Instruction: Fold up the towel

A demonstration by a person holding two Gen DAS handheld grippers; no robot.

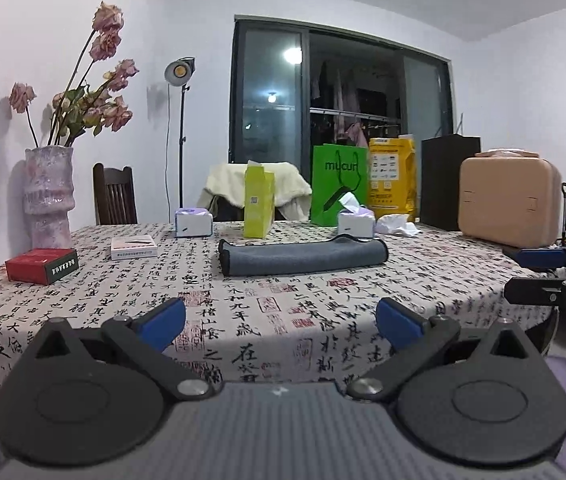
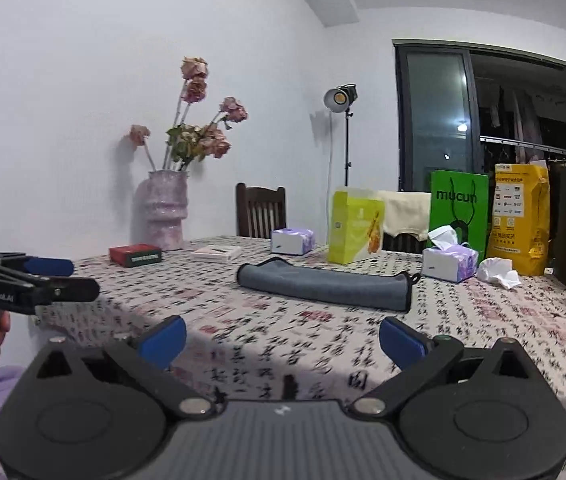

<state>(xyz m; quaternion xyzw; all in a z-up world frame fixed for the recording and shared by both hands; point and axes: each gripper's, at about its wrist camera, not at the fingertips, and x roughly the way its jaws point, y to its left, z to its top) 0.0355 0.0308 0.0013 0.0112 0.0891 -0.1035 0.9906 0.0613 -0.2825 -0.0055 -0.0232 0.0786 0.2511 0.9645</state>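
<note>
The towel (image 1: 303,257) looks soft and floppy — grab its corners. Both grippers, left (image 1: 281,320) and right (image 2: 283,338), hold their fingers wide apart.

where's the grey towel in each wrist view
Left wrist: the grey towel lies folded at centre frame on the tablecloth, just in front of the yellow-green box.
Right wrist: the grey towel lies slightly right of centre, stretching toward the right, below and left of the same box.
Shared landmark: the green bag stands behind the towel in both.
</note>
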